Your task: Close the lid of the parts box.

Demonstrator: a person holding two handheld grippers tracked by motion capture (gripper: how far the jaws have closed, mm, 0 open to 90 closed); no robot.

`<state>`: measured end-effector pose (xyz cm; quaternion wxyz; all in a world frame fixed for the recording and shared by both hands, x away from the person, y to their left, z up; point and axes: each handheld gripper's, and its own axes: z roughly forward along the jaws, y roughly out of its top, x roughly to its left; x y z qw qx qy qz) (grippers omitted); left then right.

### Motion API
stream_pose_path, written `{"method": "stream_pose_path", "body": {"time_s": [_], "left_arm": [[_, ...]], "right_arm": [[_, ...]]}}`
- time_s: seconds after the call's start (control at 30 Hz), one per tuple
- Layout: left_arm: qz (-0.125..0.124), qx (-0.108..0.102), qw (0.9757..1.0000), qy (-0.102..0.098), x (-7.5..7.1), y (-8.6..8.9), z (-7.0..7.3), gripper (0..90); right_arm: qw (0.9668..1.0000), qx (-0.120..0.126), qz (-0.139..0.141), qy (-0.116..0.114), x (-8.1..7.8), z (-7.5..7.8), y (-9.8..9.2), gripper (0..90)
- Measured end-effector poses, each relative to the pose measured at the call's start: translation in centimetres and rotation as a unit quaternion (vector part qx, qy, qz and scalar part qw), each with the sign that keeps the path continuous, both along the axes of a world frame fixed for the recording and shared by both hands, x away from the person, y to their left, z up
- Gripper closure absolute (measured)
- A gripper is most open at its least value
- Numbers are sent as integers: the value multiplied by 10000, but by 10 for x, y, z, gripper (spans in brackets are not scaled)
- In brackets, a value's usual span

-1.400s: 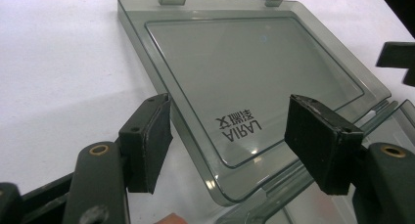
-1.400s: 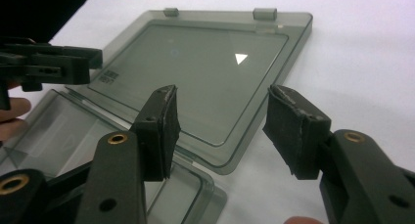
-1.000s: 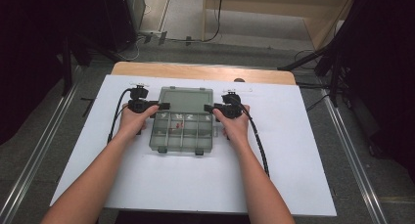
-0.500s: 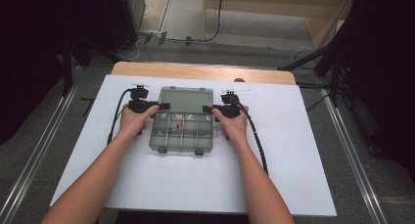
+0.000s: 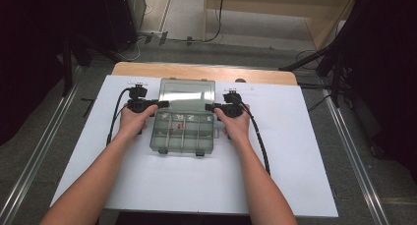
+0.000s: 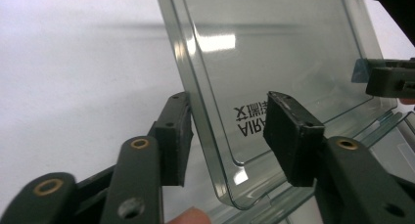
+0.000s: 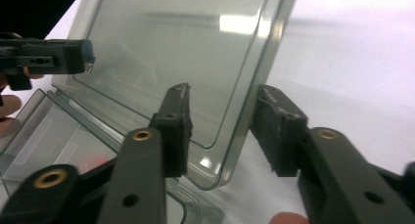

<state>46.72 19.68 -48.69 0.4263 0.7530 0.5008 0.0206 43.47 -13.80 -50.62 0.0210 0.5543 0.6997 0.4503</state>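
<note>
Clear greenish plastic organiser box [image 5: 183, 131] at the middle of a white sheet [image 5: 295, 156] laid over a wooden table [image 5: 206, 71], lid [image 5: 187, 93] swung up and leaning back past the compartments. Small red bits in one of the middle compartments, too small to identify.

Left gripper [image 5: 162, 104] at the lid's left edge, right gripper [image 5: 210, 107] at its right edge, a hand behind each. Left gripper view: lid edge [image 6: 205, 111] standing between the two black jaws, left gripper [image 6: 227, 131] half closed, jaws just been closing, one pad [image 6: 178, 131] close against the outer face, the other [image 6: 288, 136] short of the inner face; no firm pinch visible. Right gripper view: same picture mirrored, right gripper [image 7: 222, 131] half closed and just been closing, lid rim [image 7: 244, 106] in the gap, neither pad plainly pressing.

Writing on the lid, seen reversed and upside down through the plastic: letters reading roughly "AIRA" plus some Chinese characters, not fully legible. No other label readable.
</note>
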Motion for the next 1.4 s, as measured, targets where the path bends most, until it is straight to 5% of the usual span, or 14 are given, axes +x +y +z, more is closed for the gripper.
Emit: {"method": "stream_pose_path", "body": {"time_s": [0.47, 0.97, 1.13, 1.4], "left_arm": [[-69, -152, 9992, -377, -10, 9, 11, 699], [-60, -228, 9984, -509, -17, 23, 17, 799], [45, -678, 9968, -424, -16, 35, 21, 726], [110, -890, 9952, -390, -10, 47, 22, 815]], "right_arm": [[9980, -294, -58, -563, -15, 17, -6, 831], [9951, -450, -92, -876, -26, 17, -5, 840], [9945, -438, -102, -949, -28, 15, -7, 840], [9932, -447, -102, -1068, -31, 15, -7, 840]]}}
